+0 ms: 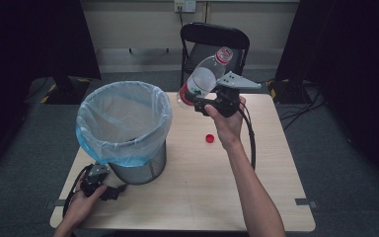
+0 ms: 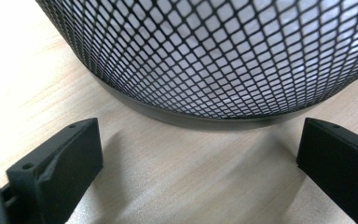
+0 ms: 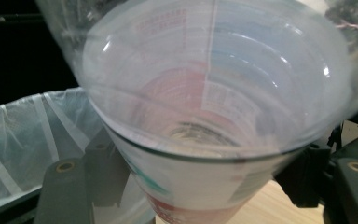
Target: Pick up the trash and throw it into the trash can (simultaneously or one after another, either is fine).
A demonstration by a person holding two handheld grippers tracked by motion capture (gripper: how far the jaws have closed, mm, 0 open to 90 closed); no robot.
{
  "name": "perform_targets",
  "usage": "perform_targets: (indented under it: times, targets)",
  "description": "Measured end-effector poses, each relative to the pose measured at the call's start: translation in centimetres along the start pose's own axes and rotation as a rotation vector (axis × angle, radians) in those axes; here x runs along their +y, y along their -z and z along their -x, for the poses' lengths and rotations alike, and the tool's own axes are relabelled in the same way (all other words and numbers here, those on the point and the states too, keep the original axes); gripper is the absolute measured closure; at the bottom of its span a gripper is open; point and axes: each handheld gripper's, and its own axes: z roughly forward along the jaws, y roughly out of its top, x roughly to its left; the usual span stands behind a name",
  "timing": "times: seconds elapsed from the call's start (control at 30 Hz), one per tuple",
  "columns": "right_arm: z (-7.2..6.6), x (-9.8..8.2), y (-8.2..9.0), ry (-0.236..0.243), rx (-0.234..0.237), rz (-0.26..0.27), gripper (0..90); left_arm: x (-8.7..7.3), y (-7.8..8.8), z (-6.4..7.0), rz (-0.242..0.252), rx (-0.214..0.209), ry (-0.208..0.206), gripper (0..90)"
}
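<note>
A clear plastic bottle (image 1: pixel 203 78) with a red label hangs tilted over the table, its red-ringed neck pointing up and away. My right gripper (image 1: pixel 191 100) is shut on its lower body, just right of the bin's rim. In the right gripper view the bottle (image 3: pixel 214 116) bulges between the two black jaws of my right gripper (image 3: pixel 209 189). A small red cap (image 1: pixel 209 138) lies on the table below that hand. My left gripper (image 1: pixel 109 184) rests on the table at the bin's base, open, with nothing between its jaws; the left gripper (image 2: pixel 200 154) faces the mesh wall.
A black mesh bin (image 1: pixel 145 167) lined with a pale blue bag (image 1: pixel 123 116) stands on the left half of the wooden table (image 1: pixel 202 192); its mesh (image 2: pixel 214 56) looms close to my left jaws. A black chair (image 1: pixel 214 39) stands behind the table's far edge.
</note>
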Motion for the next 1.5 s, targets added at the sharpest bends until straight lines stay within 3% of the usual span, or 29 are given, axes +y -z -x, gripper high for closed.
perform_targets:
  times: [0.43,0.77,1.03,1.5]
  targets:
    - [-0.5,2.2,-0.1,-0.001,0.021,0.072,29.9,0.0,0.0,0.0,0.000,0.001,0.000,0.0]
    - [-1.4,3.7,-0.7,0.010,0.051,0.089,29.9,0.0,0.0,0.0,0.000,0.001,-0.001,0.0]
    - [-3.1,5.0,-1.3,0.009,0.120,0.110,29.9,0.0,0.0,0.0,0.000,0.001,0.000,0.0]
    - [-5.9,5.4,-2.7,0.009,0.234,0.099,29.8,0.0,0.0,0.0,0.001,0.001,0.000,0.0]
